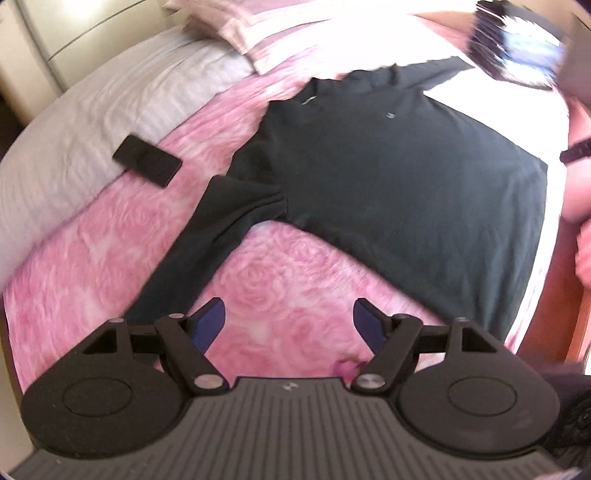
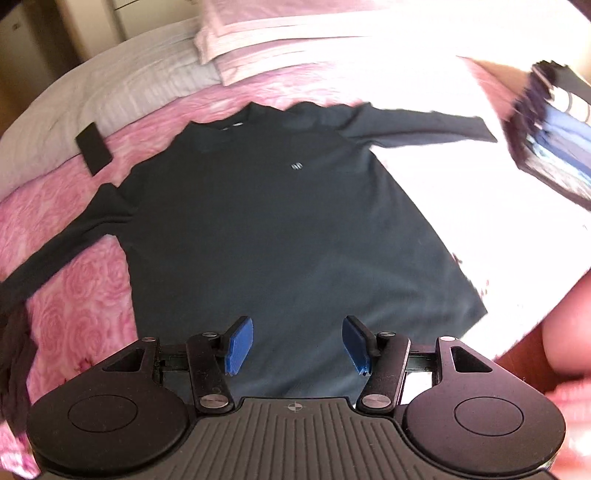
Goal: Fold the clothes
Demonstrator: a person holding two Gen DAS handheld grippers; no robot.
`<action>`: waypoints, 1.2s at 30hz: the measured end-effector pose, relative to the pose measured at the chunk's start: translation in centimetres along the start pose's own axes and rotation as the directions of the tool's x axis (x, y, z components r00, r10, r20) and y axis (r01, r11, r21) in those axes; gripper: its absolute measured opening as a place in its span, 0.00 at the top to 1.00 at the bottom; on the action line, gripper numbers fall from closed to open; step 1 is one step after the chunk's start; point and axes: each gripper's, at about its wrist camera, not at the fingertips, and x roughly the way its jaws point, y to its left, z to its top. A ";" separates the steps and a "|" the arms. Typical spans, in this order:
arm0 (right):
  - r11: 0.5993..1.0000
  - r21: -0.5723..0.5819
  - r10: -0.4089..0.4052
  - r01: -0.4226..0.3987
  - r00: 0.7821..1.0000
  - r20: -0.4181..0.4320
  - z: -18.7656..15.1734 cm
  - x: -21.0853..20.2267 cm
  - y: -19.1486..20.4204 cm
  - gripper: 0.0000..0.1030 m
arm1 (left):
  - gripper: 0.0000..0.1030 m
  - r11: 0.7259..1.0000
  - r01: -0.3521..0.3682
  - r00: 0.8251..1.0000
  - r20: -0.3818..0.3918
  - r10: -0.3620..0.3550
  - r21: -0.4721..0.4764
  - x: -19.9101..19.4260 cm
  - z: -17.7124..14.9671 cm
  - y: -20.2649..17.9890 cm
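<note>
A dark long-sleeved top (image 1: 406,184) (image 2: 280,229) lies flat, front up, on a pink rose-patterned bedspread (image 1: 288,280) (image 2: 77,295), both sleeves spread out to the sides. My left gripper (image 1: 290,325) hovers open above the bedspread, just below the left sleeve (image 1: 207,236) and beside the top's hem; nothing is between its blue pads. My right gripper (image 2: 297,341) hangs open over the lower middle of the top, near the hem, and holds nothing. The right sleeve (image 2: 417,125) stretches toward the bright far side of the bed.
A flat black rectangular object (image 1: 147,160) (image 2: 93,148) rests where the bedspread meets the grey sheet (image 1: 92,110). Pillows (image 2: 295,33) lie at the head of the bed. A stack of folded dark and blue clothes (image 2: 554,140) (image 1: 517,44) sits at the right. A person's hand (image 2: 569,343) shows at the right edge.
</note>
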 end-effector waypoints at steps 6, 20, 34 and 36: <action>0.998 0.039 -0.047 0.047 0.999 -0.024 -3.2 -1.8 4.5 0.44 | 0.29 0.998 -0.003 1.000 0.002 0.003 0.056 -1.1 -2.6 2.8; 0.994 -0.089 -0.064 0.062 0.998 -0.020 -8.1 -4.2 8.7 0.44 | 0.29 0.999 -0.003 1.000 0.026 0.002 0.041 -3.7 -4.7 -0.1; 0.995 -0.094 -0.038 0.037 0.999 -0.007 -8.9 -4.8 7.0 0.44 | 0.28 0.999 -0.031 0.999 0.034 0.030 0.026 -4.7 -4.7 -2.0; 0.995 -0.099 -0.031 0.030 0.999 -0.007 -8.7 -4.6 6.8 0.44 | 0.28 0.999 -0.037 0.999 0.029 0.036 0.025 -4.8 -4.8 -2.1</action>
